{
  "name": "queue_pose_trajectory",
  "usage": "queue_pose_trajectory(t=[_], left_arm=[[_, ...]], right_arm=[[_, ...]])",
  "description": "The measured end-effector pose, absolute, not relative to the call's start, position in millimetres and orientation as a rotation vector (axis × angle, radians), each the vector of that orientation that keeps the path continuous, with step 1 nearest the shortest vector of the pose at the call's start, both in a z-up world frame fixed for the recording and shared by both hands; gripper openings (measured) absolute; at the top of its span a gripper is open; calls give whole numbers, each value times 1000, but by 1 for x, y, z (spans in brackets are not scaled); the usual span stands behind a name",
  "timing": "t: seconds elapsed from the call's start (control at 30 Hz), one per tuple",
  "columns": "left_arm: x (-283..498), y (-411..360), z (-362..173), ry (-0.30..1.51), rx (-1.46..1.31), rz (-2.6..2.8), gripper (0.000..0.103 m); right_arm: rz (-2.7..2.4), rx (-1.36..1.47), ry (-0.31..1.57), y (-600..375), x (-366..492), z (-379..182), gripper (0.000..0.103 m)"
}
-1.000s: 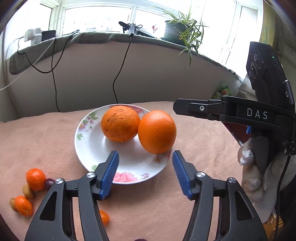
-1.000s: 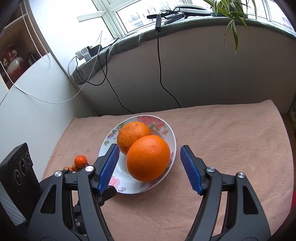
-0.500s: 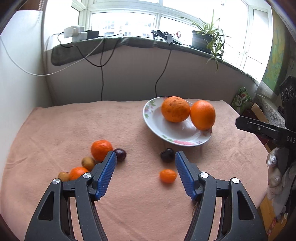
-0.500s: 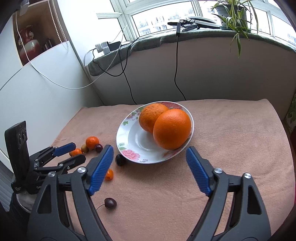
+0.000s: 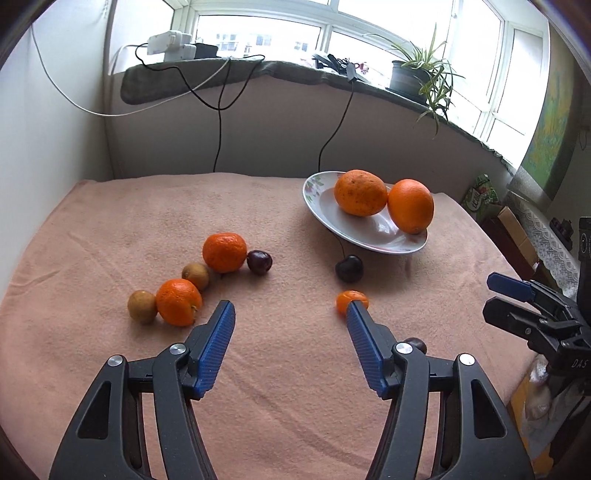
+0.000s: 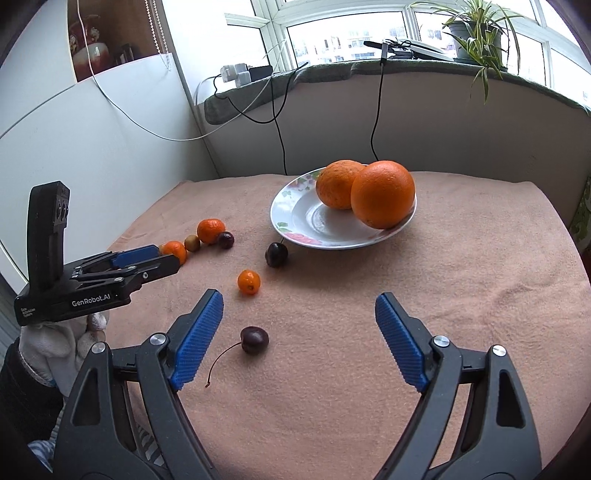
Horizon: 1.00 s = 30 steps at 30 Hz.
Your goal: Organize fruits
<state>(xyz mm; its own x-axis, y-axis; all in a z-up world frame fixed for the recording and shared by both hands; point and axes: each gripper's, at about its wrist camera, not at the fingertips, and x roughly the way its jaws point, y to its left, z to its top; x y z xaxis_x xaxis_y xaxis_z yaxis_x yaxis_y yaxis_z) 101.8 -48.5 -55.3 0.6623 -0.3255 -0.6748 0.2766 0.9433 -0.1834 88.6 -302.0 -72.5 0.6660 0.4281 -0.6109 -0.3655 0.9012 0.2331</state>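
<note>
Both grippers are hovering over the pink cloth (image 5: 110, 229), grasping nothing. The left gripper (image 5: 290, 317) is parted, its jaws having just been closing on empty air, a small orange fruit (image 5: 351, 300) at its right fingertip. The right gripper (image 6: 299, 308) is standing wide, a cherry (image 6: 254, 339) lying between its jaws, untouched. Beyond both, two oranges (image 6: 382, 194) are sitting on the plate (image 6: 314, 221).

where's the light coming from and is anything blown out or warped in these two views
Left wrist view: daylight from the window behind, panes blown out white; fisheye bends the sill, and the plate looks tilted. Right wrist view: same backlight, window overexposed, soft shadow under the near cherry; edges vignette dark, fruit stays sharp.
</note>
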Motion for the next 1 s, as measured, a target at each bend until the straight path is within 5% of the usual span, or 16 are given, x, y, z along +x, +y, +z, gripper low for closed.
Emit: queue_pose_trajectory(t=[0.3,1.0], left_arm=[[109,-73,-67,819,-68,-436,39],[138,-96,-87,893,-50,-502,35]], right_arm=[[528,79,788,-281,88,-92,56],[591,37,891,-258,101,-118,34]])
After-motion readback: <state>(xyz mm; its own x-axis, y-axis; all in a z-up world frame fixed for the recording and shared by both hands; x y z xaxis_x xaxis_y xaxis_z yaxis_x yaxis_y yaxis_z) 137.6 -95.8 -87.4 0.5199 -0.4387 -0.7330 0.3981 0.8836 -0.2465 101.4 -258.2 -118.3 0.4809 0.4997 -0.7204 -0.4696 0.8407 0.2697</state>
